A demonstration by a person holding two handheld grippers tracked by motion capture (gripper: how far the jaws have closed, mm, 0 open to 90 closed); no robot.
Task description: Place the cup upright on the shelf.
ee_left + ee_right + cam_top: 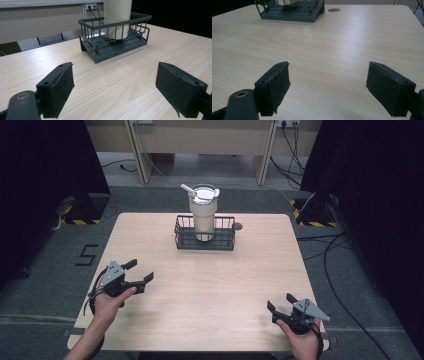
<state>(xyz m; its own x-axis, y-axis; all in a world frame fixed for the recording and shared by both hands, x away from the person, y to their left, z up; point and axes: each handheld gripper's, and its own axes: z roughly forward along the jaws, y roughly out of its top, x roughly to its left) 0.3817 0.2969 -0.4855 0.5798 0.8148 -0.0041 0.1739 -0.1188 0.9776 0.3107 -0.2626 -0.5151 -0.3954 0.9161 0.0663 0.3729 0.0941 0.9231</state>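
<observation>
Both grippers, left (139, 271) at eight o'clock and right (280, 302) at four, are hovering over the tabletop (210, 285) with jaws spread wide, holding nothing.

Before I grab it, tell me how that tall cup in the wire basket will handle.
The cup is tall and narrow, so a push up high would probably tip it. Its smooth wall looks slippery. The basket rails should stop its base sliding.

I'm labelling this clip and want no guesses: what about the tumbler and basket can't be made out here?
- Tumbler contents: high view, lid covers the top.
- Tumbler's upper part: left gripper view, cut off by the top edge.
- Wire basket: right gripper view, top edge crops its upper part.
- Basket floor behind the tumbler: high view, tumbler hides it.
</observation>
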